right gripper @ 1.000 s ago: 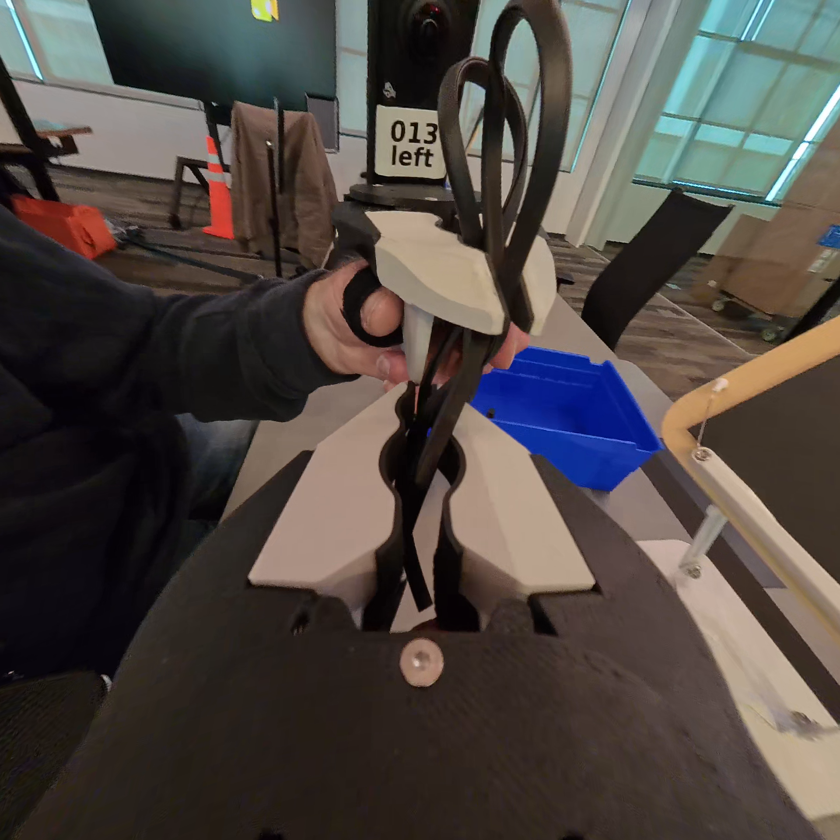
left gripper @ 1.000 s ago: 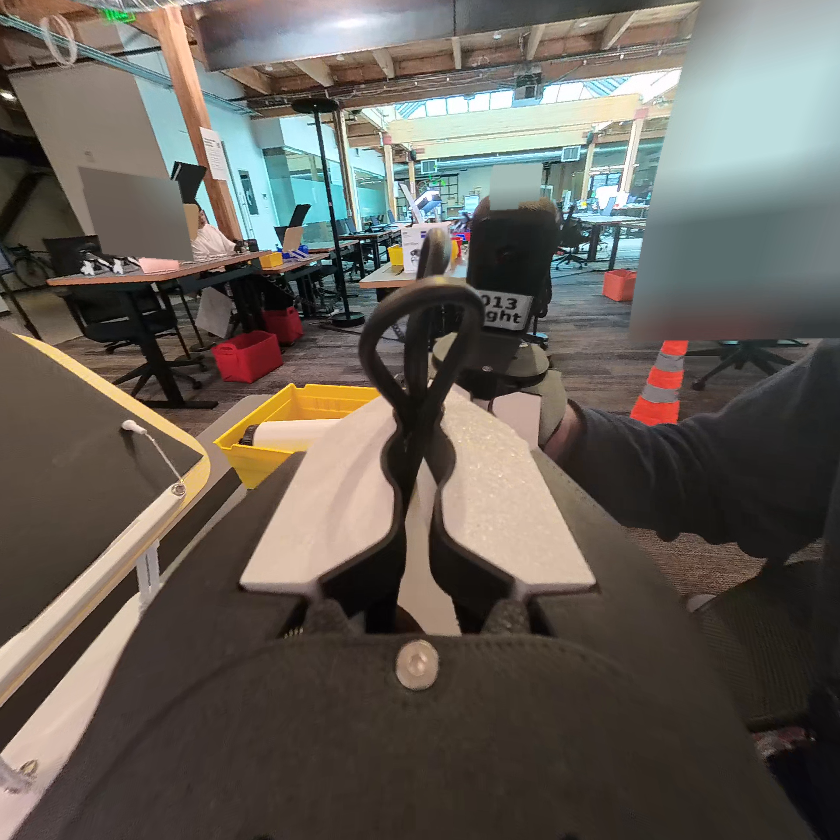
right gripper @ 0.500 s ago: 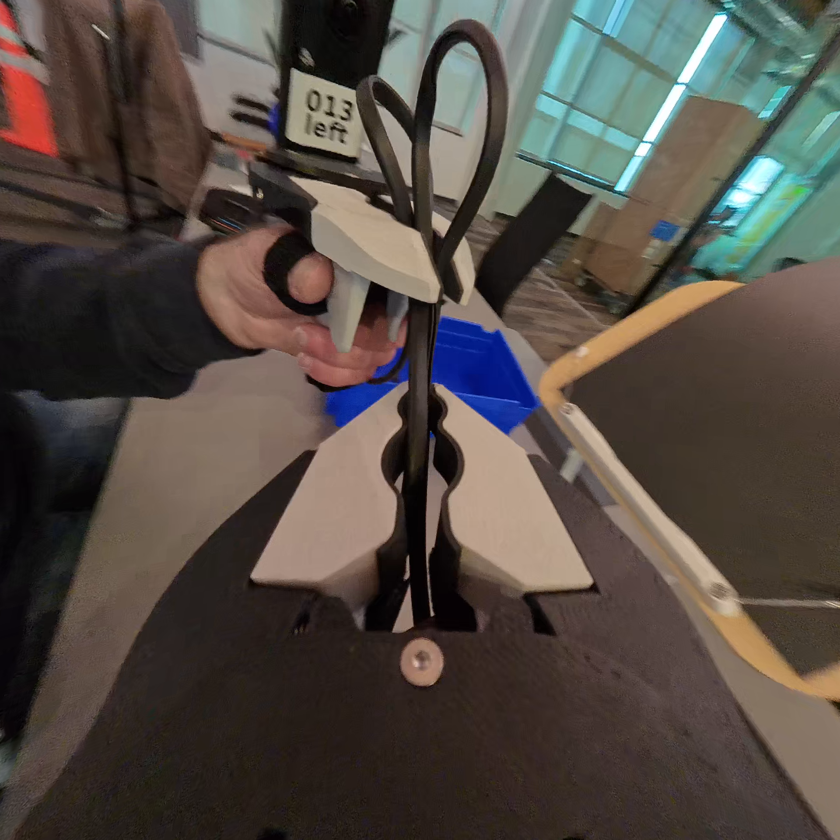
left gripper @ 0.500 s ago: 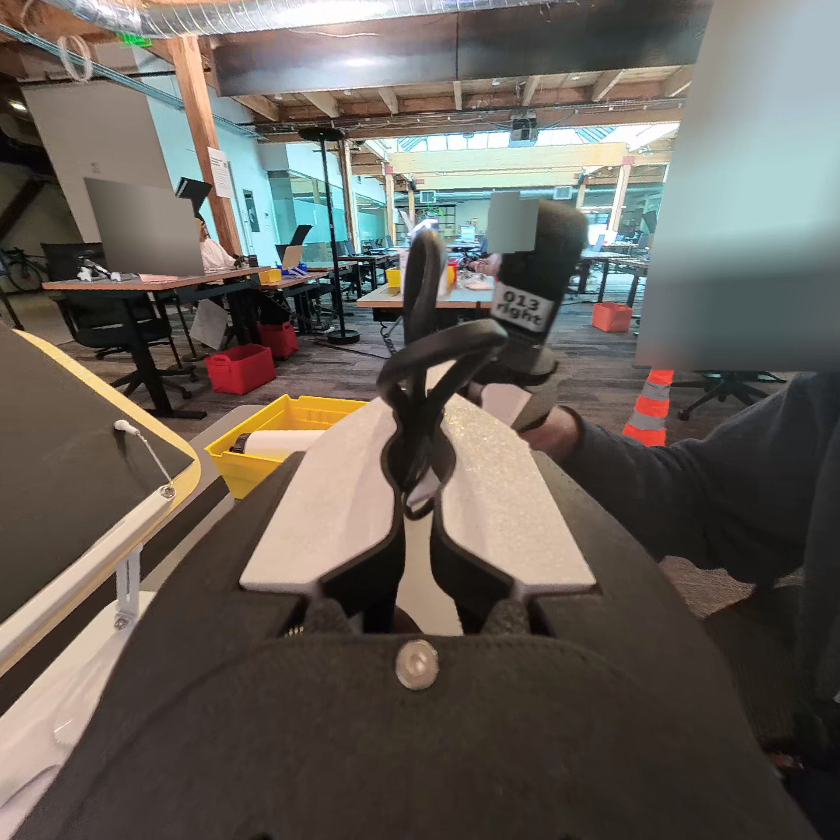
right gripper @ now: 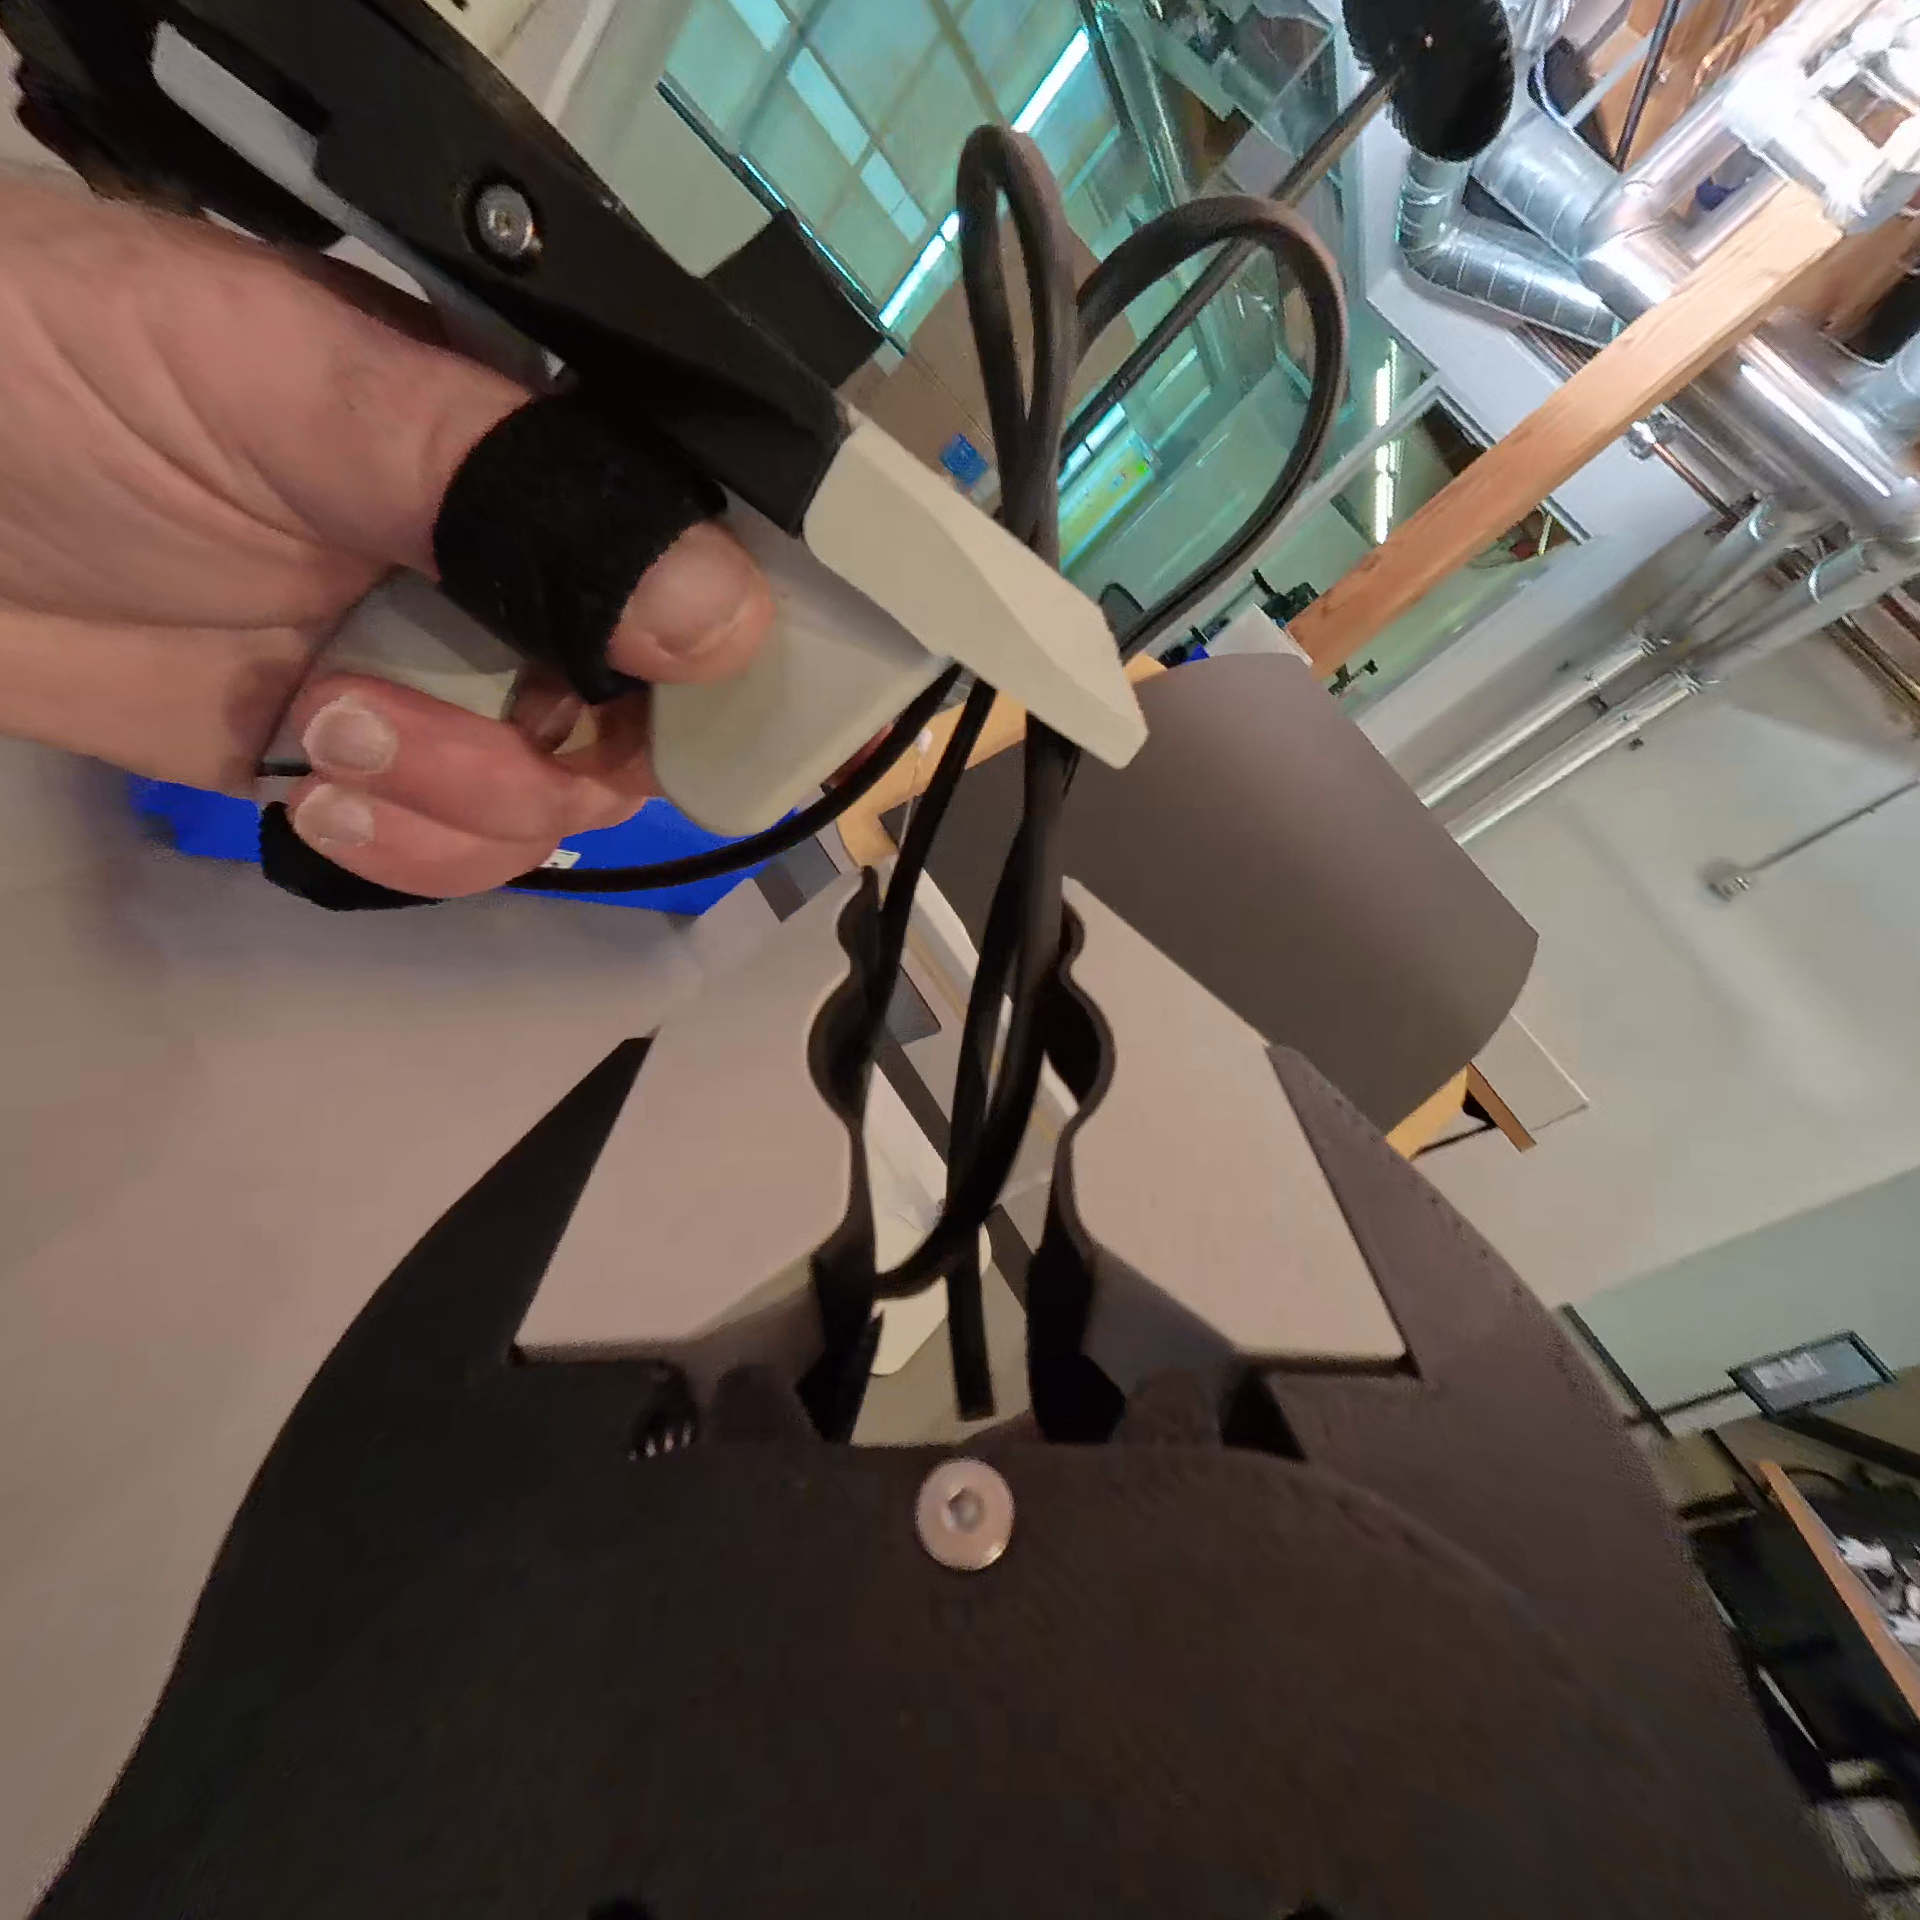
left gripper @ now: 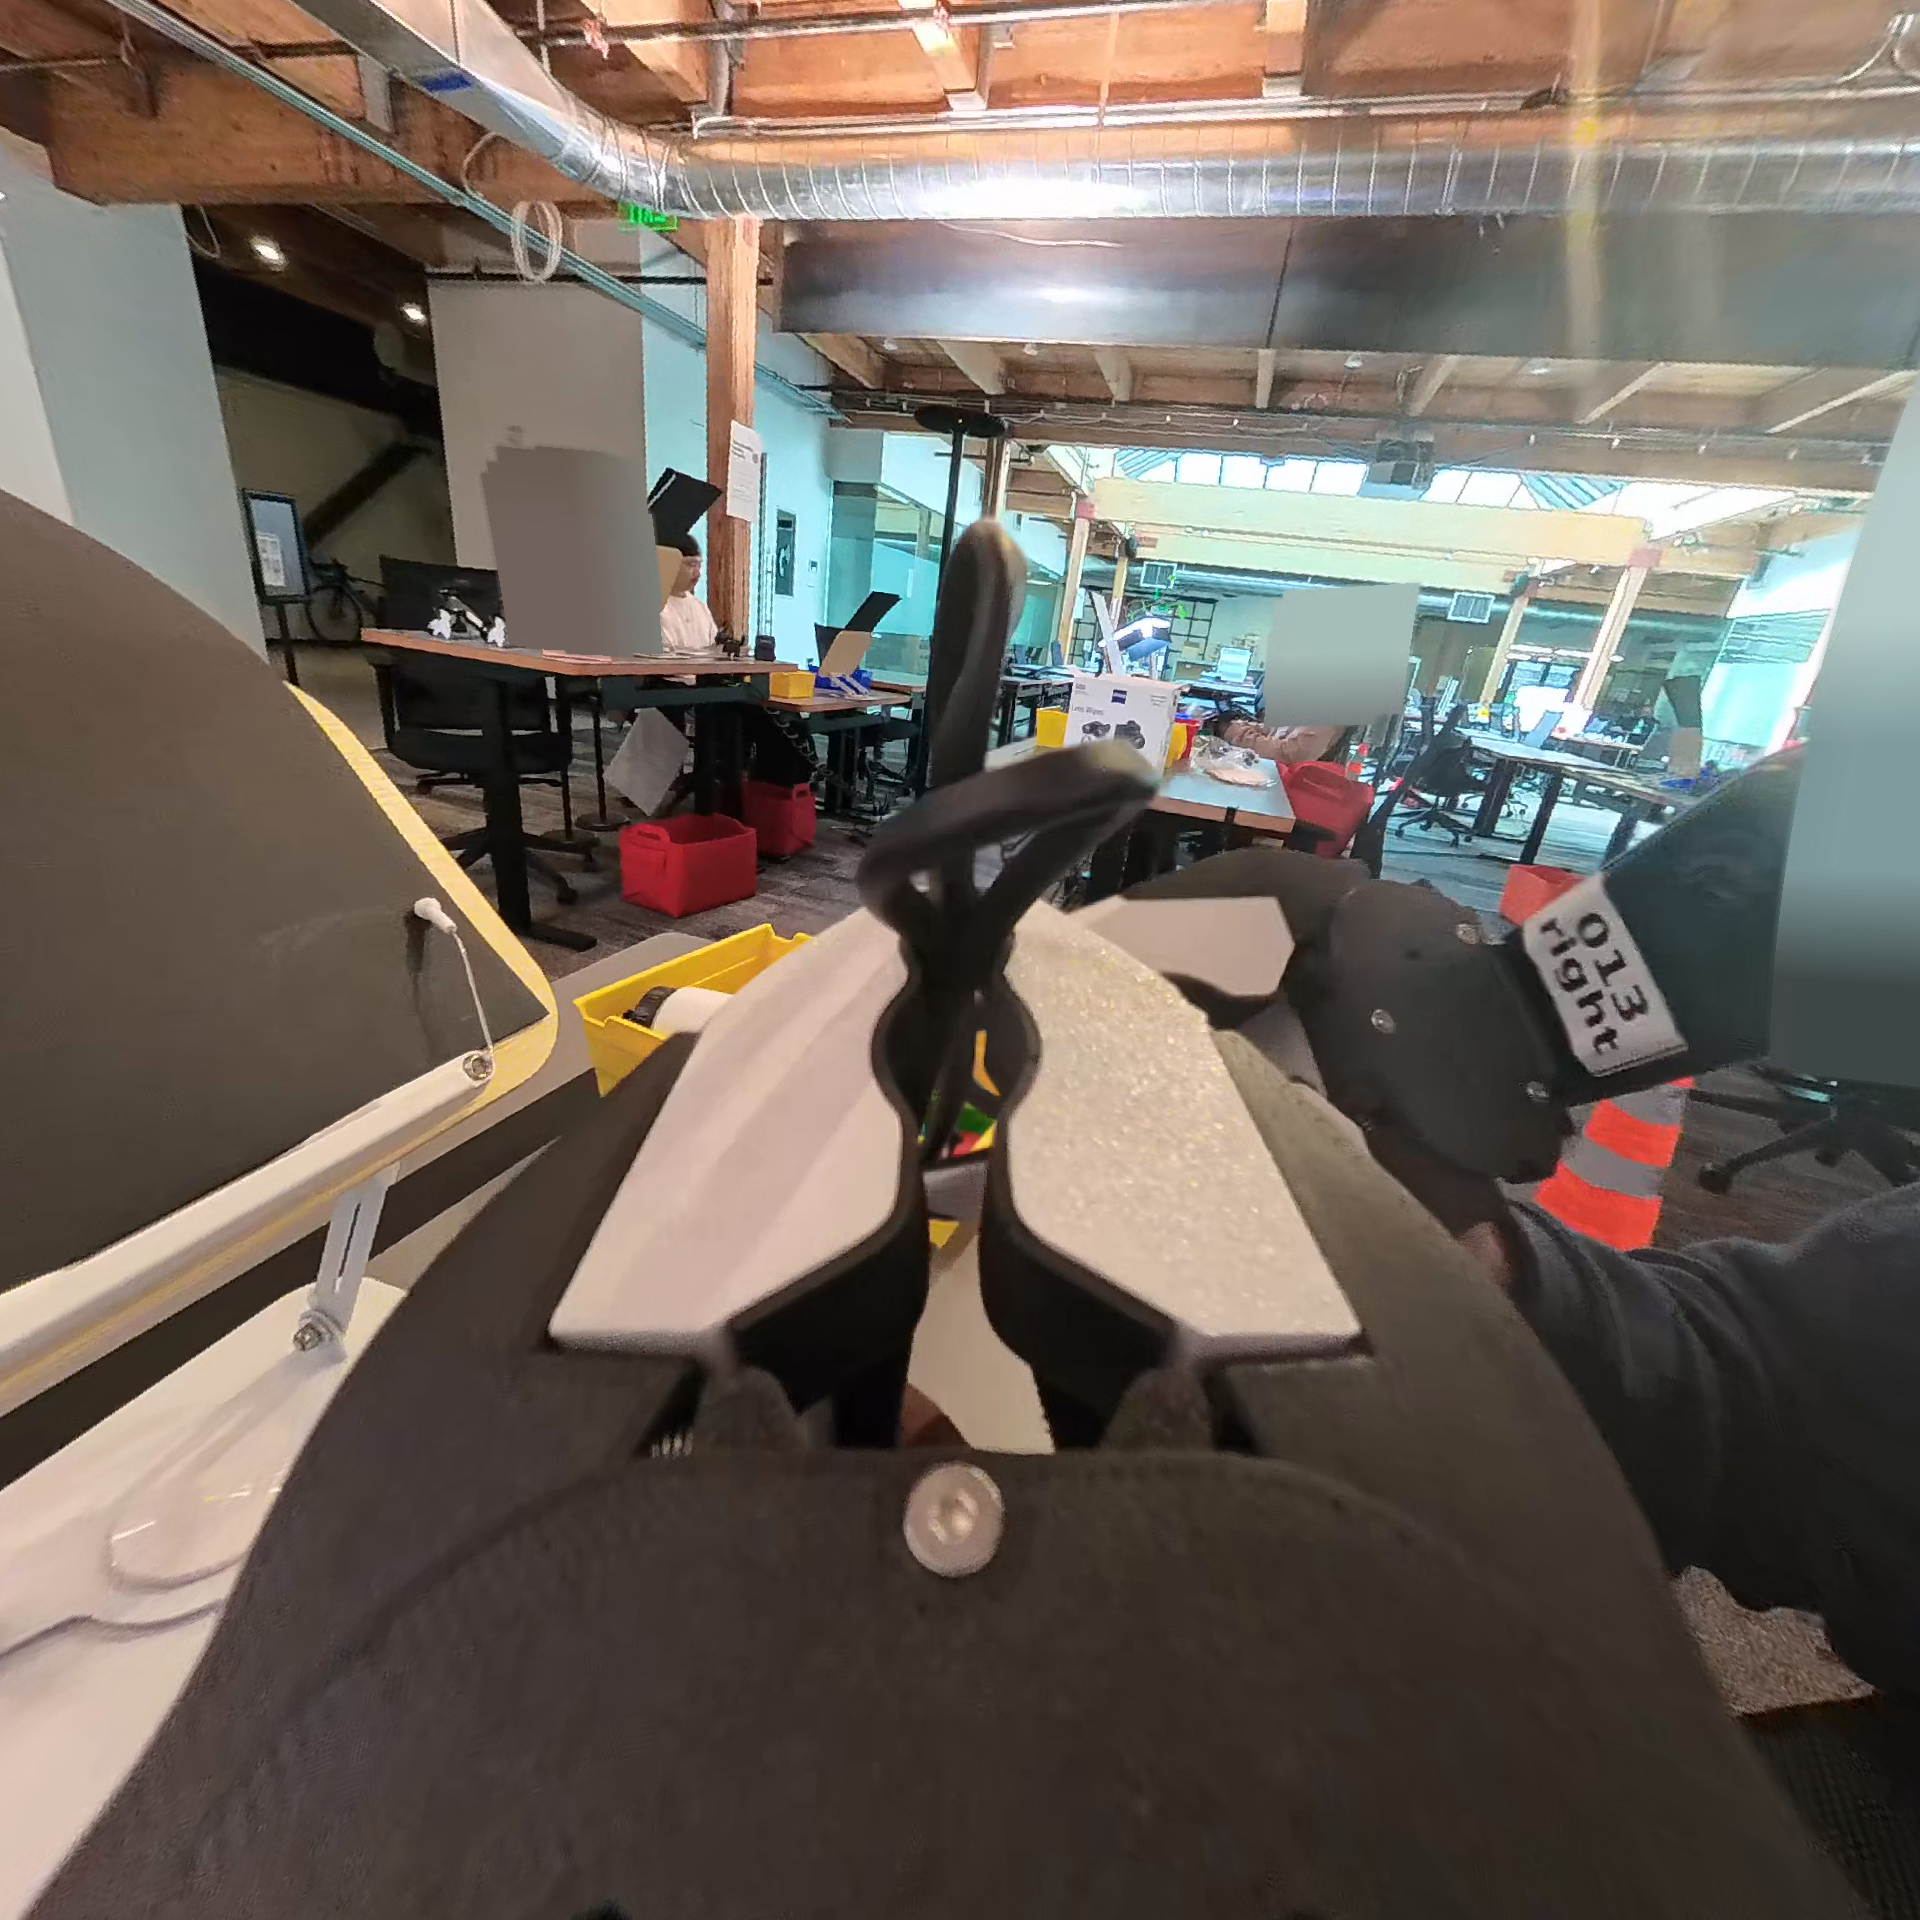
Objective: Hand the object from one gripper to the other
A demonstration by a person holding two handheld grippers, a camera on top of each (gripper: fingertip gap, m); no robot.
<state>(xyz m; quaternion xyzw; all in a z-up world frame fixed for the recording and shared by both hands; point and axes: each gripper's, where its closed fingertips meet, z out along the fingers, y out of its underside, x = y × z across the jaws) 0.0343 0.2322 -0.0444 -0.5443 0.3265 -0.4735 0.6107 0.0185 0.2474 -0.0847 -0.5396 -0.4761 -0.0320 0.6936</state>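
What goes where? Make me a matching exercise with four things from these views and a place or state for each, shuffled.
Things:
1. black looped cable
2. yellow plastic bin
3. blue plastic bin
4. orange-and-grey striped traffic cone

Places or states:
A. stands on the floor beyond the right tool
B. clamped in the shut left tool
C. sits behind the hand that holds the left tool
D. holds a white cylinder

Pairs: 1-B, 2-D, 3-C, 4-A
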